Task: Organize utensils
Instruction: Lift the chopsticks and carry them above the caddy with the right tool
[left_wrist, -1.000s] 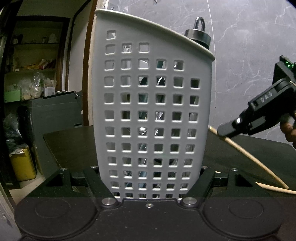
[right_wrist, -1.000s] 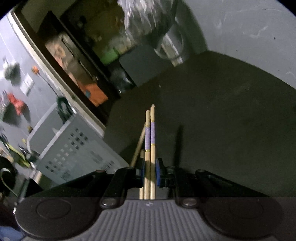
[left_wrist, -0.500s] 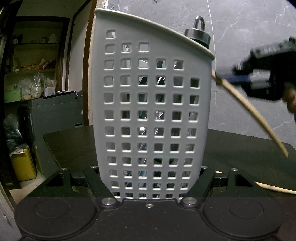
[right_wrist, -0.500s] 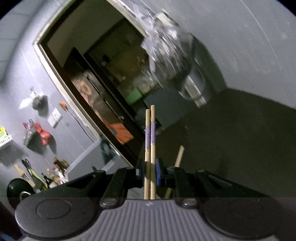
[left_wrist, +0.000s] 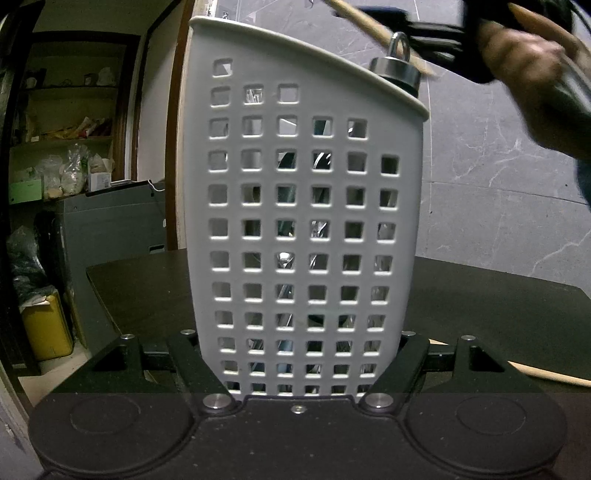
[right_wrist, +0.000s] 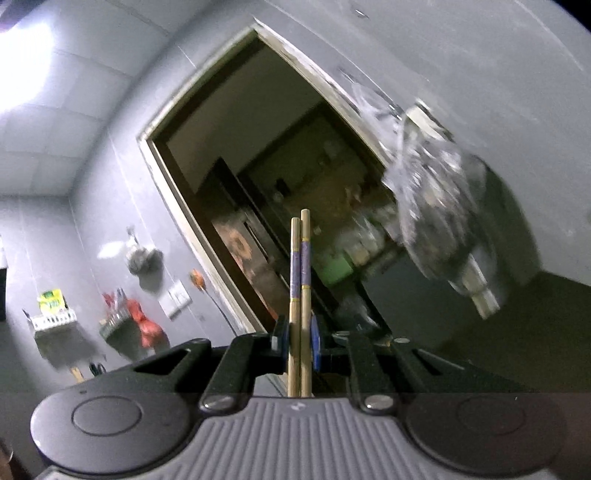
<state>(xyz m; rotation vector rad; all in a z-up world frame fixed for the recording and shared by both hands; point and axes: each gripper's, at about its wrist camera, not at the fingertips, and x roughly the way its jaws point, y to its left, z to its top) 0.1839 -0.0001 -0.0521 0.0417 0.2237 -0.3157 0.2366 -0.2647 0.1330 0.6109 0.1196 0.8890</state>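
Note:
My left gripper (left_wrist: 301, 354) is shut on the white perforated utensil holder (left_wrist: 306, 221), which stands upright on the dark table (left_wrist: 498, 306). Metal utensils show through its holes. My right gripper (right_wrist: 300, 341) is shut on a pair of wooden chopsticks (right_wrist: 300, 280) with purple bands, pointing up and away. In the left wrist view the right gripper (left_wrist: 417, 22) is blurred above the holder's right rim, with the chopsticks (left_wrist: 365, 22) slanting over the top. A metal-capped item (left_wrist: 397, 72) sticks out of the holder.
Another wooden stick (left_wrist: 546, 373) lies on the table to the right of the holder. A grey marbled wall (left_wrist: 498, 166) is behind. A doorway (right_wrist: 277, 206) leads to a storage room with shelves (left_wrist: 62, 140).
My right gripper has lifted the chopsticks off the table and swung them up to above the holder's top right rim. The left gripper and holder have not moved.

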